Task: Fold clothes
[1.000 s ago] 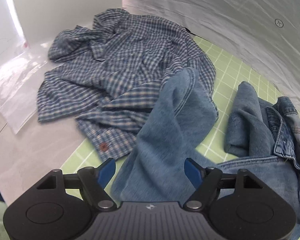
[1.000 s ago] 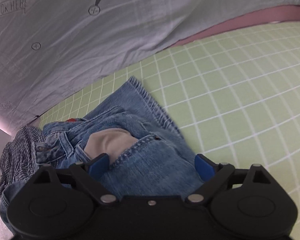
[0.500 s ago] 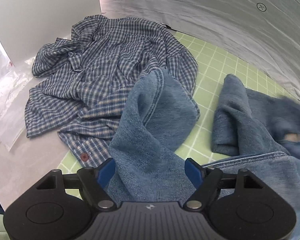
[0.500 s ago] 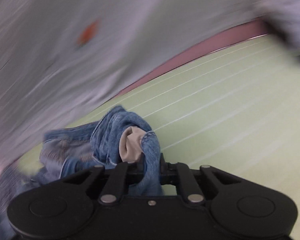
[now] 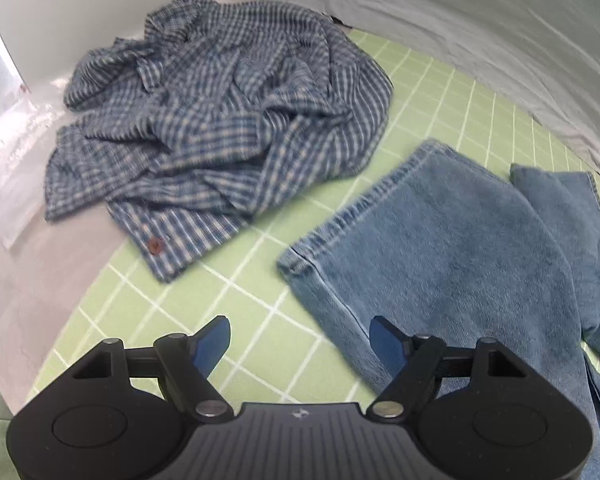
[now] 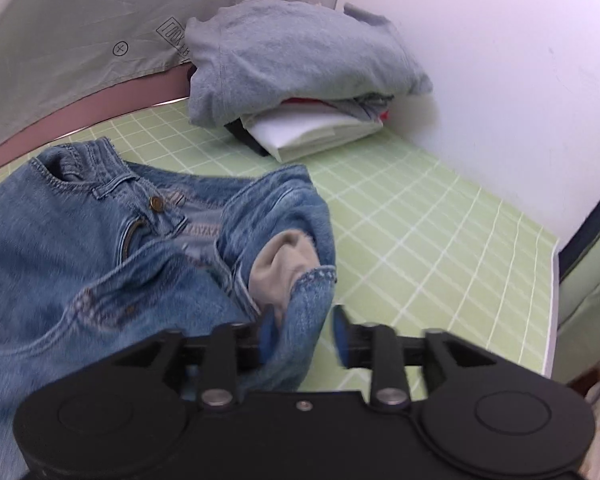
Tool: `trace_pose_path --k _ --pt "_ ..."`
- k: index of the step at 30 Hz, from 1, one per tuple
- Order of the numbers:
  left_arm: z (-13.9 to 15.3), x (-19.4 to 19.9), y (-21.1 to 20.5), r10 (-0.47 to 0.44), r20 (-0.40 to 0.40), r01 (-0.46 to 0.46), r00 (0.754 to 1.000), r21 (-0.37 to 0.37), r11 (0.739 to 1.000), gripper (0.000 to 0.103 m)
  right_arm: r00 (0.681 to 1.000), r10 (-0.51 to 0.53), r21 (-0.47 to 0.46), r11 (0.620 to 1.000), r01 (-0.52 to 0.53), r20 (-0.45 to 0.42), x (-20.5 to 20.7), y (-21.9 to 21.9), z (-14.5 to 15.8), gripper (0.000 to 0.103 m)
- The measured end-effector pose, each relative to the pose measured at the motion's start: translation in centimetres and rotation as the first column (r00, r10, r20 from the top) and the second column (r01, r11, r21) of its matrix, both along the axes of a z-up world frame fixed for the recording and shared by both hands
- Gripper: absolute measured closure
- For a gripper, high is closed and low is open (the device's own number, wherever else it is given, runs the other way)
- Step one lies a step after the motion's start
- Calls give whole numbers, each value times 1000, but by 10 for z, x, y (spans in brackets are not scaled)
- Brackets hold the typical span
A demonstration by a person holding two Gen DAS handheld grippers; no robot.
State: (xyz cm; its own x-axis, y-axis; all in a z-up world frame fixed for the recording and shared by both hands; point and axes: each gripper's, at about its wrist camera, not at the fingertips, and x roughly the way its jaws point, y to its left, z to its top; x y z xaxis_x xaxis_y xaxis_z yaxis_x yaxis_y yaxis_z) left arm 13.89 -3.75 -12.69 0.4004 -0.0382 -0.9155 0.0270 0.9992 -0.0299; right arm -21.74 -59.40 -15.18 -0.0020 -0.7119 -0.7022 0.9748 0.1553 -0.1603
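The blue jeans (image 6: 80,240) lie crumpled on the green grid mat (image 6: 420,220), waistband and brass button facing up. My right gripper (image 6: 302,336) is shut on a thick fold of the jeans at the waist, where beige pocket lining (image 6: 280,268) shows. In the left wrist view one jeans leg (image 5: 440,240) lies flat on the mat (image 5: 240,280), its hem pointing to the upper left. My left gripper (image 5: 300,340) stands open just above the mat, left of that leg, with only mat between its fingers. A blue plaid shirt (image 5: 228,112) lies crumpled beyond.
A stack of folded clothes (image 6: 300,52), grey on top and white below, sits at the mat's far corner by the white wall (image 6: 500,80). A grey printed sheet (image 5: 460,20) hangs behind. Clear plastic (image 5: 8,152) lies left of the shirt. The mat's right edge (image 6: 552,300) is close.
The right gripper shut on the jeans' waist and pulled it right, toward the folded stack. The leg that stood bunched between the left fingers now lies flat, off the plaid shirt.
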Motion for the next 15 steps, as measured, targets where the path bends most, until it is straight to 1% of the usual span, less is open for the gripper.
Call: trace_pose_path --k 2,3,4,7,9,10,11,12,13,14,15 --pt "-5 4 -5 1 1 -1 1000 -5 1000 26 999 -9 18 1000 8 48 5 8 -4 47" --pt "-8 7 -7 2 0 -2 1000 -7 1000 26 997 -15 25 1000 14 70 7 10 -5 36" --pt "-10 11 -8 3 -1 -3 1000 -9 1000 26 996 -18 30 999 16 85 8 12 -6 29" --pt "-17 21 -13 7 -4 -7 1000 -14 1000 26 995 -10 37 999 6 104 16 22 -6 27" --pt "-21 27 -16 11 -8 -11 1000 -7 1000 29 995 4 40 999 -8 102 23 25 -7 26" --pt "-23 28 -17 15 -8 -15 1000 3 1000 39 995 10 41 999 -14 103 25 27 -7 26" --pt "-25 28 -18 17 -6 -17 1000 8 1000 53 994 17 41 999 -21 107 27 30 -6 26" --pt "-26 28 -18 14 -9 -14 1000 12 1000 58 994 23 40 999 -27 109 28 33 -5 26" --pt "-27 28 -17 10 -9 -10 1000 5 1000 70 994 27 38 999 -31 109 28 35 -4 26" --pt "-28 27 -17 5 -8 -5 1000 -4 1000 78 994 31 33 999 -35 107 28 37 -3 26" --pt "-28 26 -15 6 -3 -6 1000 -9 1000 82 994 34 31 999 -37 107 27 40 -2 26"
